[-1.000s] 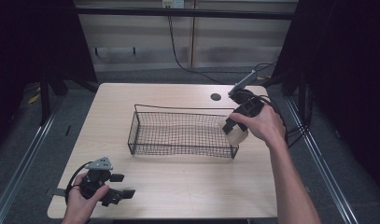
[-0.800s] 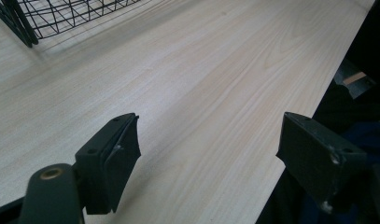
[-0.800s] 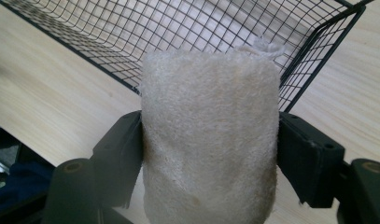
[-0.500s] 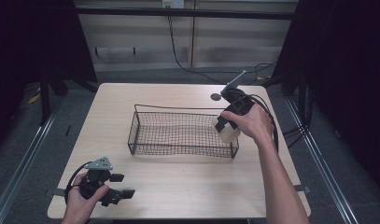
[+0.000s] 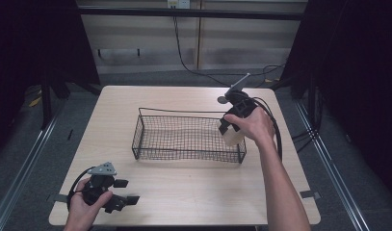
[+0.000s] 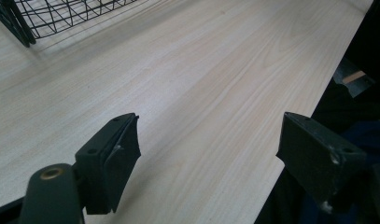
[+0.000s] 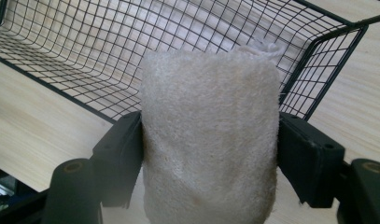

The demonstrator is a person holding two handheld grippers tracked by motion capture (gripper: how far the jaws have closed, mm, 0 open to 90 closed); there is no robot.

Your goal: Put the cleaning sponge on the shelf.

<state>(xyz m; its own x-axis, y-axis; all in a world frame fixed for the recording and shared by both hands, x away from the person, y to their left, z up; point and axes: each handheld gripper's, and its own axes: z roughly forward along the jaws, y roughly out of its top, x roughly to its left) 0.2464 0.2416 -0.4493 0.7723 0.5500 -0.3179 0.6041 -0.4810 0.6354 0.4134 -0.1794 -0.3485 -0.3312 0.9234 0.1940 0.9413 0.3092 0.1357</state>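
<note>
A black wire basket [image 5: 184,139] stands in the middle of the light wooden table [image 5: 184,192]. My right gripper [image 5: 229,130] is shut on a rolled cream towel [image 5: 232,136] and holds it above the basket's right end. In the right gripper view the towel roll [image 7: 208,135] sits squeezed between both jaws, with the basket [image 7: 131,42] just beyond and below it. My left gripper [image 5: 121,192] rests low at the table's near left corner, open and holding nothing. Bare tabletop [image 6: 201,93] lies between its spread jaws, and a basket corner [image 6: 38,18] shows at upper left.
A dark round hole [image 5: 222,100] sits in the table near its far right edge. Cables [image 5: 275,134] trail from my right gripper off the table's right side. Dark floor and metal rails surround the table.
My right gripper has carried the towel roll leftward and slightly away, from beside the basket's right end to above it. The left gripper has stayed put.
</note>
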